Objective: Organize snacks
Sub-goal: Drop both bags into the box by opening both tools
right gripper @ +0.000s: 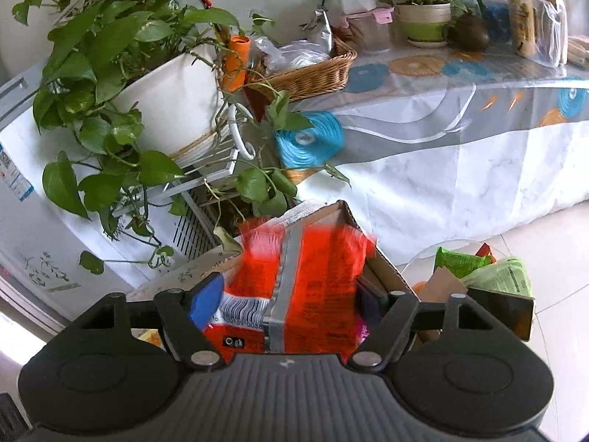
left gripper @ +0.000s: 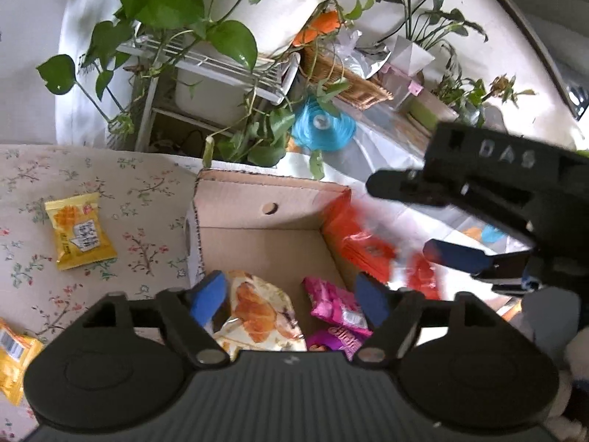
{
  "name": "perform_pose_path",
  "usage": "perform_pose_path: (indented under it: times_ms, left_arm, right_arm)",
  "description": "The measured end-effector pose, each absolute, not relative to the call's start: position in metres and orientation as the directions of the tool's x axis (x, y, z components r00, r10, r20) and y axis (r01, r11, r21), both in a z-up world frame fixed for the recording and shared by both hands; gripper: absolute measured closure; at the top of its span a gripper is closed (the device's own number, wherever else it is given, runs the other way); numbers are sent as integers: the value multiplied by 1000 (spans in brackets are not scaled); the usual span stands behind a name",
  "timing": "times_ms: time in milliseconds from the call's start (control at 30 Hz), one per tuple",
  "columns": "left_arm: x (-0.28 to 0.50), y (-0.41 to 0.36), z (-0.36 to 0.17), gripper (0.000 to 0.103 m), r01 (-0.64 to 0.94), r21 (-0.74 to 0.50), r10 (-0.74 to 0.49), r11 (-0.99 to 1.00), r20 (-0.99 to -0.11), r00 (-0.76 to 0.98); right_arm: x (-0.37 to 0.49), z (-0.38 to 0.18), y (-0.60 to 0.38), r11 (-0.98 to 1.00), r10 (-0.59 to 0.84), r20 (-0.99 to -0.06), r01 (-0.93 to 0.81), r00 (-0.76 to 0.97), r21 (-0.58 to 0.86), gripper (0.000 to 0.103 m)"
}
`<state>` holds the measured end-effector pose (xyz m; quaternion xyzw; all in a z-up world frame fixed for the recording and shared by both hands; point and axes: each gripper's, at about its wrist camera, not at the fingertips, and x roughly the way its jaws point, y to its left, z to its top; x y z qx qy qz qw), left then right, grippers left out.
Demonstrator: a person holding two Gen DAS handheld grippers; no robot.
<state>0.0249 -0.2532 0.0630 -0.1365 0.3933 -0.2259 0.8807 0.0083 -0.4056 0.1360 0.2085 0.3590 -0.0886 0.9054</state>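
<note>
Floral-cloth counter (left gripper: 147,191), houseplants behind. Left tongs (left gripper: 291,298) spread, empty, over open cardboard box (left gripper: 257,235). Right tongs (right gripper: 291,302) spread; blurred red foil snack packet (right gripper: 294,276) between them, apparently dropping boxward.

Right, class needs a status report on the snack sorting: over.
Both hand-held grippers open: left, right. Red packet blurred between right's jaws, over box. Nothing blocking.

Cardboard box (left gripper: 257,228) – matt (corrugated edge); orange packet (right gripper: 313,287) glossy foil; basket (right gripper: 313,73) woven wicker.

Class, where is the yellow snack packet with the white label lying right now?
In the left wrist view, the yellow snack packet lies on the floral cloth, left of the cardboard box, outside it.
</note>
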Motion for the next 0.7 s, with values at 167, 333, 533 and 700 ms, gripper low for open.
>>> perform_pose_path:
  times_ms: [167,333,533,700]
  left_arm:
    - [23,-250,65,18,295,-376,-476,879,-647,595]
    - [21,-245,67,17,303,-337,-453,891,-663,596]
    - [20,-236,69,16,305,-306,-431,902,-681,592]
    - [20,-227,71,15,304,-276,-409,912,-688,600]
  right_arm:
    - [9,137,-403,896,-1,-681,303,732,325,14]
    - [12,137,-398,902,23,-677,277,736,332,13]
    - [15,137,-388,911,42,-677,250,735,328,13]
    - [19,136,-382,918,53,-683,233,729,320,12]
